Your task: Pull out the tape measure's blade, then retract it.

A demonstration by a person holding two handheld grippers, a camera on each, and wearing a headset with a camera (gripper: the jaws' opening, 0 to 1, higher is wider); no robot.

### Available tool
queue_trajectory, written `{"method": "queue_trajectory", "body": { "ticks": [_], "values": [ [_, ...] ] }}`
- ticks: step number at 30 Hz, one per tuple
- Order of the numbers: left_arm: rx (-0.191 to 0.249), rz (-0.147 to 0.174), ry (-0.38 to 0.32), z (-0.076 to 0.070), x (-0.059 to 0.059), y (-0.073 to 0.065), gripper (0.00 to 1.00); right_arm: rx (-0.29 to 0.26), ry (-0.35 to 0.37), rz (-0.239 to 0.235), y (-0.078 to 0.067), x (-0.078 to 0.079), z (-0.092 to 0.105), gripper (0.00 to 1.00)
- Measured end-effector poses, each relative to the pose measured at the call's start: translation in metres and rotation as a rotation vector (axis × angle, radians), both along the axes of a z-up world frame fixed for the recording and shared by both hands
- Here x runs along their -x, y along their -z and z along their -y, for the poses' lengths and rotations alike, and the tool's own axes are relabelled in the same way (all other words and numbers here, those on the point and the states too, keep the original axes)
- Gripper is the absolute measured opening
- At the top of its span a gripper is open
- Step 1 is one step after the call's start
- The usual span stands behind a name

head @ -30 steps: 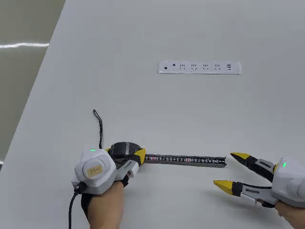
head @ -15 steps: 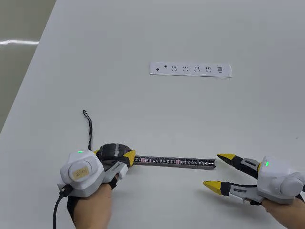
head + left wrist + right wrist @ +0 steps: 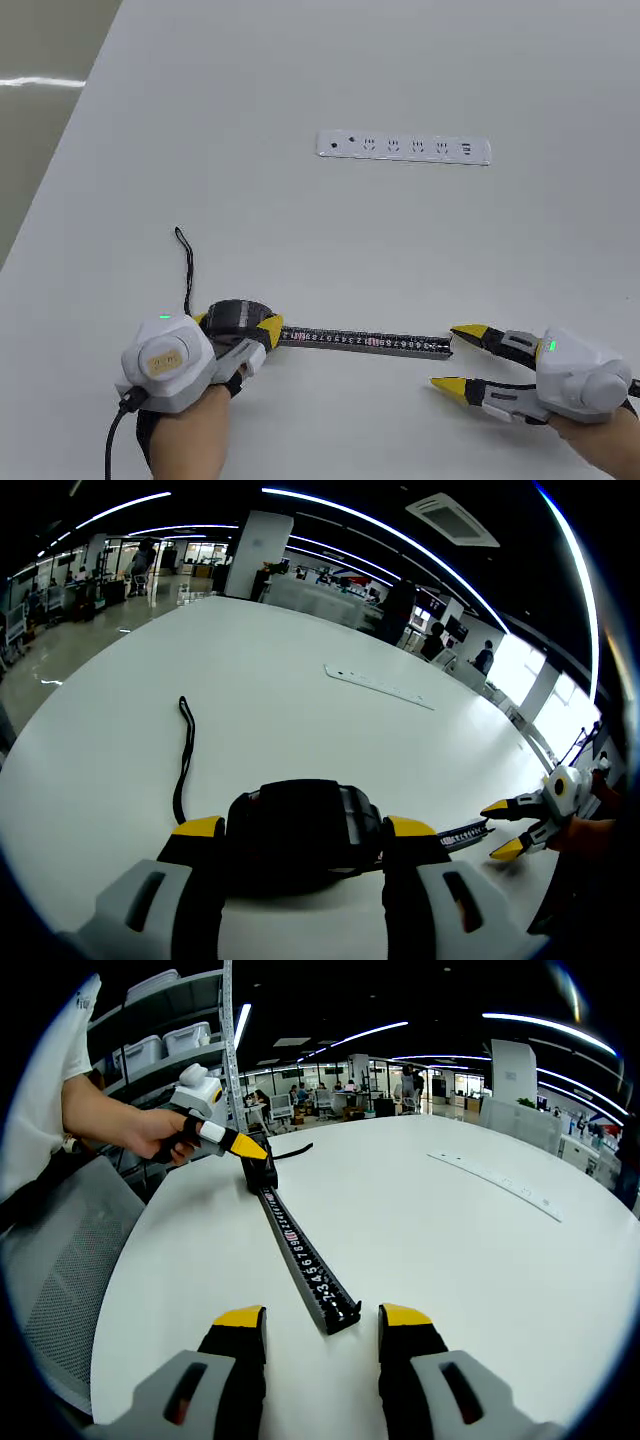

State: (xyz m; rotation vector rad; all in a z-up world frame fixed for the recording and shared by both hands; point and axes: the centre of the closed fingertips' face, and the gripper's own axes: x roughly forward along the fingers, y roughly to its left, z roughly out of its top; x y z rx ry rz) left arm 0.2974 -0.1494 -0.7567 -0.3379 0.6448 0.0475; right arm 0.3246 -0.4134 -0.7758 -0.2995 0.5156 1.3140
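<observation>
The left gripper (image 3: 304, 828) clamps the tape measure (image 3: 237, 316). The right gripper (image 3: 456, 357), fingers apart, waits beside its extended blade (image 3: 365, 341). Retraction likely comes next.

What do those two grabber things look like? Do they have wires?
Both are chunky white shells with black jaws ending in pointed yellow tips, and each has a little green light. The left gripper has a round tan sticker and a black cable trailing behind. The right gripper matches it. The person wears a white short sleeve.
</observation>
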Motion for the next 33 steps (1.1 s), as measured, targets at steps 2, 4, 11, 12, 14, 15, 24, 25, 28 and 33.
{"method": "queue_trajectory", "body": {
  "ticks": [2,4,11,12,14,15,24,25,28,33],
  "values": [
    [0.002,0.0,-0.002,0.0,0.0,0.0,0.61,-0.001,-0.005,0.002,0.0,-0.002,0.0,0.41],
    [0.003,0.0,-0.002,0.0,0.0,0.0,0.61,0.002,-0.01,0.001,0.002,-0.003,0.001,0.41],
    [0.002,0.003,-0.005,0.0,0.0,0.0,0.61,0.029,-0.064,0.025,0.008,-0.004,0.003,0.35],
    [0.003,0.003,-0.007,0.0,0.0,0.0,0.61,0.02,-0.064,0.024,0.007,-0.004,0.003,0.34],
    [0.003,0.003,-0.007,-0.001,0.0,0.0,0.61,0.019,-0.068,0.029,0.007,-0.005,0.003,0.32],
    [0.004,0.003,-0.008,-0.001,0.0,0.0,0.61,0.018,-0.07,0.032,0.007,-0.006,0.003,0.31],
    [0.006,0.003,-0.01,-0.001,0.0,0.0,0.61,0.003,-0.095,0.042,0.007,-0.01,-0.001,0.22],
    [0.007,0.002,-0.011,-0.001,0.0,0.0,0.61,0.002,-0.097,0.043,0.007,-0.01,-0.001,0.21],
    [0.007,0.003,-0.011,-0.001,0.0,0.0,0.61,-0.002,-0.102,0.046,0.007,-0.011,0.0,0.19],
    [0.009,0.002,-0.012,-0.001,0.0,0.001,0.61,-0.007,-0.114,0.052,0.007,-0.011,-0.001,0.17]
  ]
}}
